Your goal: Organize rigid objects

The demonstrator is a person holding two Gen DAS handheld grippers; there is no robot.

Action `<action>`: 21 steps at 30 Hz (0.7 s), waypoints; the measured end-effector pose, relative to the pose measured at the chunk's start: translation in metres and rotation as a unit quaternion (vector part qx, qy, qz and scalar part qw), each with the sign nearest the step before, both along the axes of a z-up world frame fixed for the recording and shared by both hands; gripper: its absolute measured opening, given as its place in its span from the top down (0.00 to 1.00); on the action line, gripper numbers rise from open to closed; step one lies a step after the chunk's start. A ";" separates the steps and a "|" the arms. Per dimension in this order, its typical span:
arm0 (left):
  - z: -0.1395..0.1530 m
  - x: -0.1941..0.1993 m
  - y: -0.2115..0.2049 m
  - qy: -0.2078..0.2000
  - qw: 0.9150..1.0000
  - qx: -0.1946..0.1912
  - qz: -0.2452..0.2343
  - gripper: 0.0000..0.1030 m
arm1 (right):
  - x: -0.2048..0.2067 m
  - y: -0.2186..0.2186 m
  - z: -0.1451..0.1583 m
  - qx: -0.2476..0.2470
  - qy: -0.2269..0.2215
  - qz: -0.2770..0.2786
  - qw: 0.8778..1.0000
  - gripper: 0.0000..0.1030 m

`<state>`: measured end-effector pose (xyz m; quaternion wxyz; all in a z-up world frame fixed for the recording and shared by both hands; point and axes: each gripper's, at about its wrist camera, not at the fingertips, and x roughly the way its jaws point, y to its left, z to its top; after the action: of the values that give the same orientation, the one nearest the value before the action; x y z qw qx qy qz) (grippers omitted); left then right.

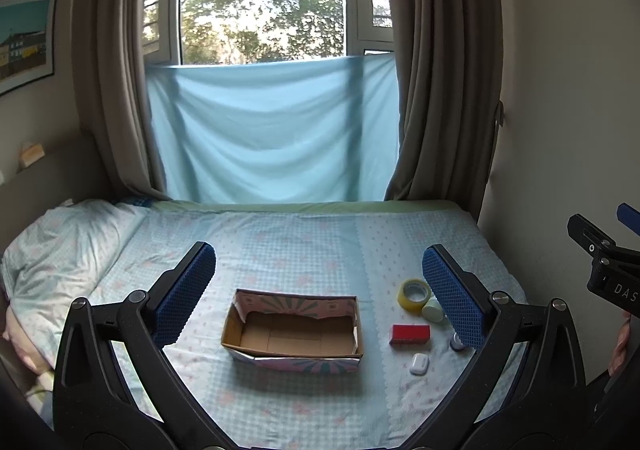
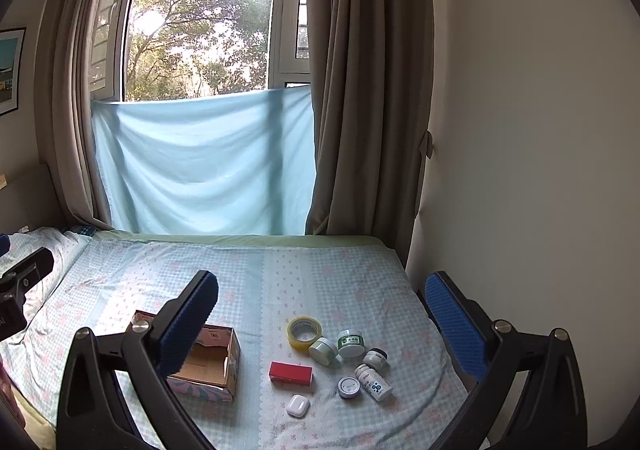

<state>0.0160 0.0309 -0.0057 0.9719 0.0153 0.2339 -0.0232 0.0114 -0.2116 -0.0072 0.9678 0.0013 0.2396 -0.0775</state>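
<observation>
A bed (image 2: 320, 290) with a light blue checked sheet holds all the things. A cardboard box (image 1: 294, 330) with its top open sits in the middle of the bed, and nothing is inside it.

To the right of the box lie the small things, all close together. There is a roll of yellow tape (image 2: 304, 332), and a red box (image 2: 291, 372) lying flat nearer the camera. A little white case (image 2: 298, 405) lies just in front of the red box. Two small white jars lie by the tape: one tipped on its side (image 2: 323, 350) and one with a green label (image 2: 351, 343) standing up. A small jar with a dark lid (image 2: 376, 357), a white bottle (image 2: 374, 382) on its side, and a round tin (image 2: 349, 387) are a bit further right.

The left hand-held gripper (image 1: 320, 294) hangs above the bed with its blue fingers (image 1: 186, 292) spread wide, holding nothing. The right hand-held gripper (image 2: 320, 324) is also spread wide and holds nothing. Both are up in the air, apart from the things.

Behind the bed, a blue cloth (image 2: 204, 162) hangs over the lower part of the window (image 2: 200, 30), with brown curtains (image 2: 368, 90) at the sides.
</observation>
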 end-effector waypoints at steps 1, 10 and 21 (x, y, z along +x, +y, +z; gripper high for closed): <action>0.000 0.001 0.002 0.004 1.000 0.001 -0.001 0.00 | 0.001 0.000 0.000 0.002 0.000 0.001 1.000 0.00; -0.012 0.040 -0.004 0.031 0.997 0.020 -0.074 0.00 | 0.014 -0.002 -0.001 0.027 0.014 -0.013 0.999 0.00; -0.153 0.149 -0.142 0.140 0.927 0.167 -0.306 0.00 | 0.068 -0.087 -0.112 0.007 0.122 -0.034 0.992 0.00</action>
<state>0.1647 -0.1107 -0.1585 0.8579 0.2451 0.3523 -0.2824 0.0790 -0.2990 -0.1192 0.9281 0.0067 0.3562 -0.1080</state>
